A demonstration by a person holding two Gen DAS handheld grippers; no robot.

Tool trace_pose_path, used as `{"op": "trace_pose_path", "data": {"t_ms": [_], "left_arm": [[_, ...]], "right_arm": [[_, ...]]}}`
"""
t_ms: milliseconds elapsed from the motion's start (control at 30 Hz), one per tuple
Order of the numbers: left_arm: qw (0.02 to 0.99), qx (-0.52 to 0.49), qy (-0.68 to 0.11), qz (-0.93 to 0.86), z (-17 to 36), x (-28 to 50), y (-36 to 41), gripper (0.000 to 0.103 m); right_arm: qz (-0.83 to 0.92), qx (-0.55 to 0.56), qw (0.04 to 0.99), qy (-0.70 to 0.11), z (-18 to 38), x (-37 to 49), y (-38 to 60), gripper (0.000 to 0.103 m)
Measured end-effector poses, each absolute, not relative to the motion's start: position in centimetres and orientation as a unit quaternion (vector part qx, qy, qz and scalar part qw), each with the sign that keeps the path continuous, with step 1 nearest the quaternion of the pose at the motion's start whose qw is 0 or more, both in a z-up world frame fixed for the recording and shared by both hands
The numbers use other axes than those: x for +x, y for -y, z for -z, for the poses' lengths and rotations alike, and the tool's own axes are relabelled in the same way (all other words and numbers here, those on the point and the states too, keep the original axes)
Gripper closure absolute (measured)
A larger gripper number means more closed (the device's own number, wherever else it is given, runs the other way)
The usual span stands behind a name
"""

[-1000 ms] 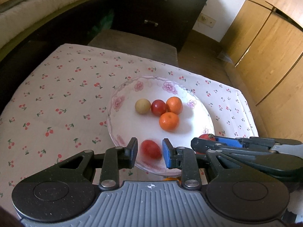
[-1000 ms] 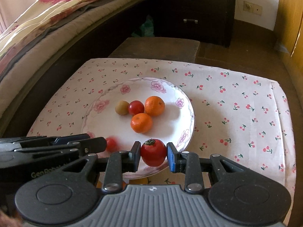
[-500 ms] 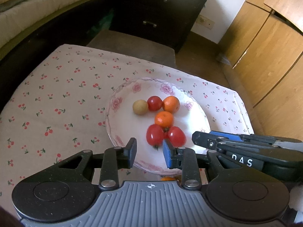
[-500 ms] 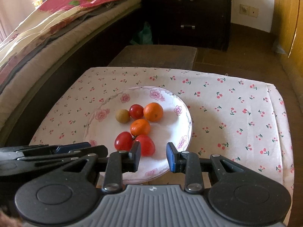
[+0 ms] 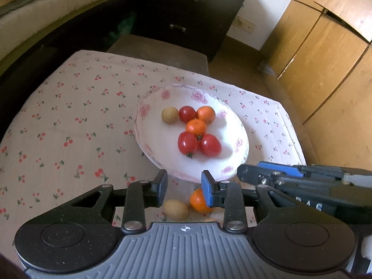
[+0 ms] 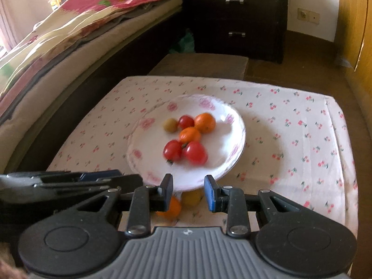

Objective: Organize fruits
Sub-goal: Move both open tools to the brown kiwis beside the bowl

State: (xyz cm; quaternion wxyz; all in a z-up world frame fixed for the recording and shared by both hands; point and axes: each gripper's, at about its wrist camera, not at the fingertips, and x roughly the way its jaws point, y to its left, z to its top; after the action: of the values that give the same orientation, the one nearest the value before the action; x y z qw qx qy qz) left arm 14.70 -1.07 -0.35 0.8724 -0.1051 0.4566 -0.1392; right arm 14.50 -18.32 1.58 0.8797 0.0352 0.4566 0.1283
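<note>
Both tongs empty and parted, hanging just short of the fruit plate.

The left gripper (image 5: 183,189) has its blue pads spread wide with nothing between them; below the gap, on the cloth, lie a yellowish fruit (image 5: 176,209) and a loose orange (image 5: 197,201), the orange partly hidden behind the right pad. The right gripper (image 6: 188,191) is spread just as wide and grips nothing either. From both tongs the flowered plate (image 5: 148,144) sits at twelve o'clock, its near rim just beyond the fingertips. On it two red tomatoes (image 5: 187,142) (image 5: 210,145) touch side by side nearest the tongs, an orange (image 5: 196,126) just behind them, then another orange (image 5: 206,114), a third tomato (image 5: 187,113) and a pale yellow fruit (image 5: 170,114) in a row. The plate rests on a cherry-print tablecloth (image 5: 69,121). A dark drawer chest (image 6: 234,18) stands at twelve o'clock, a bed (image 6: 69,34) at ten.
</note>
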Motion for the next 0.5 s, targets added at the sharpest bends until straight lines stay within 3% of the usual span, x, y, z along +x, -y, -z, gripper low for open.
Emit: {"op": "trace_pose_path", "data": {"t_ms": [500], "left_arm": [[0.868,-0.130,-0.463,0.127,0.7,13.2,-0.9,0.060]], "right_arm": [[-0.145,0.022,0.856,-0.496,1.1,12.0,16.2,0.072]]}}
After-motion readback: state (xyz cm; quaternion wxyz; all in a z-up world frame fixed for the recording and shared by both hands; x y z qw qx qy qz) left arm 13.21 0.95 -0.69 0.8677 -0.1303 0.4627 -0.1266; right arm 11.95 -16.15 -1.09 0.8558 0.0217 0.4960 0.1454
